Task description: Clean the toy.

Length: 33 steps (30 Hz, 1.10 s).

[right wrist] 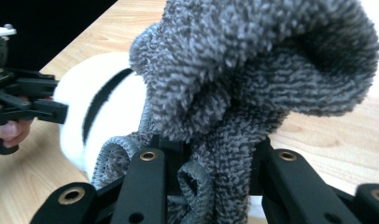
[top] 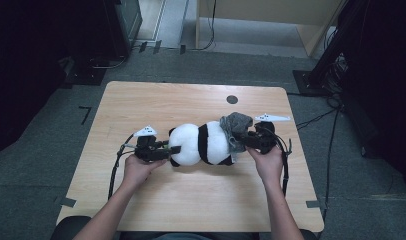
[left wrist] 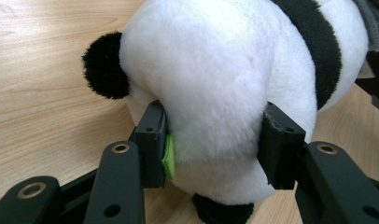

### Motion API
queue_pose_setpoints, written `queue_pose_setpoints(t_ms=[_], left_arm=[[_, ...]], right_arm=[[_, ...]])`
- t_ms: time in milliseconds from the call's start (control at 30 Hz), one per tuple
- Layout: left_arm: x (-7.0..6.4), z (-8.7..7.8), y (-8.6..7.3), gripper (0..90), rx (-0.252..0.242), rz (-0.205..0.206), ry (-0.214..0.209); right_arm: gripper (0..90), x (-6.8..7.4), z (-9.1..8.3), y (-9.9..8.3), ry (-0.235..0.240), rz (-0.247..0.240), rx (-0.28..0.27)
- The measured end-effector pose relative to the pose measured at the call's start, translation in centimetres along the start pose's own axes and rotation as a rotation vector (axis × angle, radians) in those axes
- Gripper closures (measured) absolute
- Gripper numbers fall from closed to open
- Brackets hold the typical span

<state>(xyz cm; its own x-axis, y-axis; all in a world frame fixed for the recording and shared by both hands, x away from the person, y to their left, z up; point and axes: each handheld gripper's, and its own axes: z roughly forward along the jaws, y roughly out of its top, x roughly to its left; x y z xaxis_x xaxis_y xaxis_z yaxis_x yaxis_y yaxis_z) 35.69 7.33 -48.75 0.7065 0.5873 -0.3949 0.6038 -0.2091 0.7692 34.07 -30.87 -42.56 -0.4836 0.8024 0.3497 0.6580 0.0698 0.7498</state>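
Note:
A black-and-white plush panda (top: 201, 143) lies on its side in the middle of the wooden table (top: 141, 105). My left gripper (top: 172, 149) is shut on the panda's head (left wrist: 201, 93), both jaws pressed into the white fur. A grey knitted sock-like cloth (top: 235, 126) covers the panda's right end. My right gripper (top: 241, 140) is shut on that grey cloth (right wrist: 253, 74), which bunches up between its jaws. The panda's white body (right wrist: 108, 107) lies behind the cloth, with the left gripper (right wrist: 43, 109) farther off at the left.
A dark round hole (top: 232, 99) marks the table near its far edge. Cables (top: 113, 172) trail from both grippers toward the near edge. Dark equipment and stands (top: 336, 45) line the carpeted floor beyond the table.

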Motion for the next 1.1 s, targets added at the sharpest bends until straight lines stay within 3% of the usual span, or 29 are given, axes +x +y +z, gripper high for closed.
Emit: queue_pose_setpoints(t_ms=[133,200,367,533,733,900,1100], left_arm=[[0.1,0.0,0.0,51.0,0.000,-0.005,-0.003],[0.2,0.0,0.1,51.0,0.003,-0.008,-0.006],[0.3,0.1,0.2,51.0,0.007,-0.015,-0.009],[0.2,0.1,0.3,50.8,0.010,-0.018,-0.004],[0.2,0.3,0.4,50.8,0.012,-0.016,-0.005],[0.0,0.4,0.3,50.7,0.014,-0.004,-0.005],[-0.1,0.3,0.2,50.2,0.024,0.004,0.002]], right_arm=[[69.8,-1.0,0.2,-0.9,-0.026,0.019,0.015],[70.1,-1.7,0.5,-1.5,-0.057,0.037,0.047],[70.2,-2.4,1.6,-2.8,-0.081,0.069,0.112],[70.1,-3.1,2.8,-3.7,-0.068,0.121,0.163],[69.8,-3.9,2.7,-4.4,-0.100,0.120,0.226],[69.8,-4.1,0.7,-3.7,-0.122,0.118,0.165],[69.7,-2.2,-2.0,-2.2,-0.112,0.064,0.065]])
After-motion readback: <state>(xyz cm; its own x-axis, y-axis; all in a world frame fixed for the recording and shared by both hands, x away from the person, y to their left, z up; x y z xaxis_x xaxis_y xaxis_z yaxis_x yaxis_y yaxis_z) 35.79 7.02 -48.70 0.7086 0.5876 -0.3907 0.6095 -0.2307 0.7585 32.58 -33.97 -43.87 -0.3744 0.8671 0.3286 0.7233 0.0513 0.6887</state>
